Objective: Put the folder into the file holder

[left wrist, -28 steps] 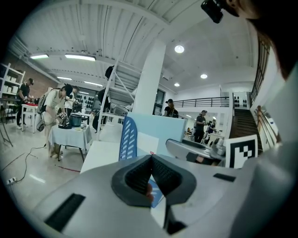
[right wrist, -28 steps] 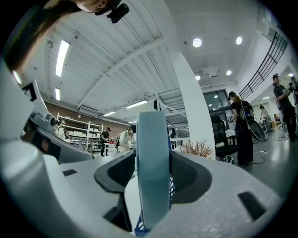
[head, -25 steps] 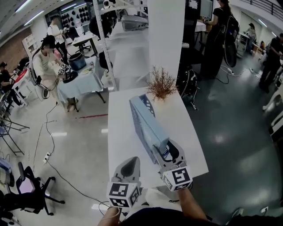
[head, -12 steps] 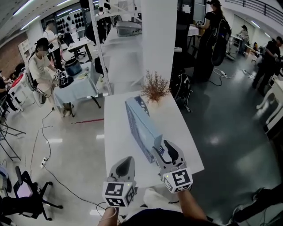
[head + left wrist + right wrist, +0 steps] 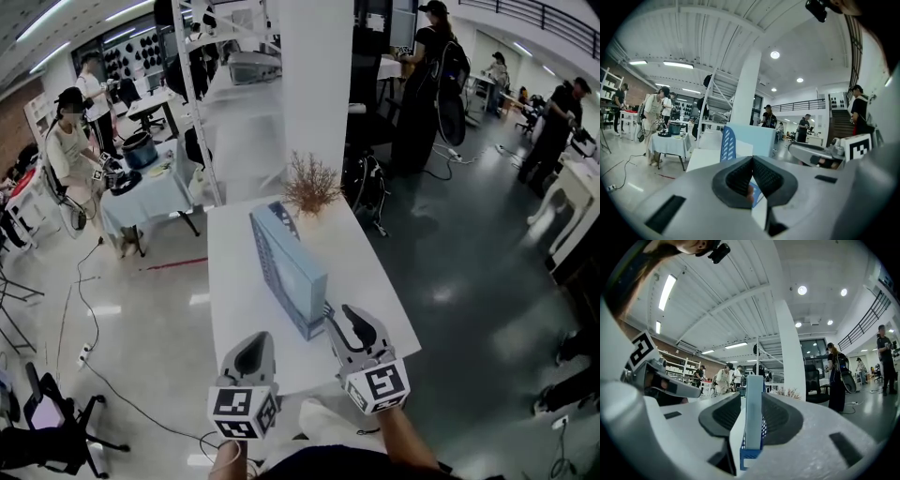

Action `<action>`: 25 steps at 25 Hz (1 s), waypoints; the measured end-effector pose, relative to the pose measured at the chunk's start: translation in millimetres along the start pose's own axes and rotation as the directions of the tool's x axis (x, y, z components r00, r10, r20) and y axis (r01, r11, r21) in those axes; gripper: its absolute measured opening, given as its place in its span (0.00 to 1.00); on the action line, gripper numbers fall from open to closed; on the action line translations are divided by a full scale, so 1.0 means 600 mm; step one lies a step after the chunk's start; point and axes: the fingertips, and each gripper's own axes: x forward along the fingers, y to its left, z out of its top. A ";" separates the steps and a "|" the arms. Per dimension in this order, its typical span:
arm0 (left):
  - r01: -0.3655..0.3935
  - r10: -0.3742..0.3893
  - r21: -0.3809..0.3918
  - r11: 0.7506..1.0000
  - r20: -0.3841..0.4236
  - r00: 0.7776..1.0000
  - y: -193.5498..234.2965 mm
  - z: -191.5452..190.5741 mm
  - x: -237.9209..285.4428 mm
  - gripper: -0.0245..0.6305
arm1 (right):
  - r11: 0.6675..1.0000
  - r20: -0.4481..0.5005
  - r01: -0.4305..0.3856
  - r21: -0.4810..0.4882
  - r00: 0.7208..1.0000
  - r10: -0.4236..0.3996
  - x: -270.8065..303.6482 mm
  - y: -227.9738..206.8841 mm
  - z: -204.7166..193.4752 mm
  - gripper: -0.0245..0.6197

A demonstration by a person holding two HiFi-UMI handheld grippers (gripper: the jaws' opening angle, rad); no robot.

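View from above. A white table (image 5: pixel 347 272) bears a blue file holder (image 5: pixel 311 325), and a light-blue folder (image 5: pixel 284 265) stands upright inside it. A dried plant (image 5: pixel 312 187) stands at the far end, before a white pillar (image 5: pixel 314 84). The right gripper (image 5: pixel 349 323) meets the holder's near end, its jaws closing about it. The left gripper (image 5: pixel 253 349) hangs just beside, over the table's near edge.

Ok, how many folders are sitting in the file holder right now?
1: a light-blue folder stands upright in the blue file holder in the middle of the white table. A thinner one behind its broad side could be hidden.
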 end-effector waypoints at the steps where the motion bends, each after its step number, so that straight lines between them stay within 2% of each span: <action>1: 0.001 -0.001 0.001 1.000 0.001 1.000 -0.004 -0.001 -0.005 0.04 | 1.000 -0.003 0.005 -0.002 1.000 -0.005 -0.009 0.001 0.000 0.25; 9: -0.010 0.010 0.000 1.000 0.021 1.000 -0.016 -0.009 -0.048 0.04 | 0.999 -0.018 0.044 -0.032 0.999 -0.044 -0.064 0.016 0.001 0.19; 16: 0.000 -0.001 0.027 1.000 0.038 0.999 -0.021 -0.002 -0.086 0.04 | 0.996 -0.013 0.081 -0.027 0.997 -0.082 -0.096 0.032 0.015 0.05; 21: 0.004 -0.007 0.044 0.999 0.053 0.999 -0.025 0.003 -0.116 0.04 | 0.994 -0.010 0.102 -0.028 0.995 -0.102 -0.118 0.042 0.028 0.04; 25: -0.001 -0.004 0.061 0.998 0.071 0.997 -0.028 0.005 -0.140 0.04 | 0.992 -0.015 0.121 0.032 0.993 -0.121 -0.134 0.046 0.032 0.04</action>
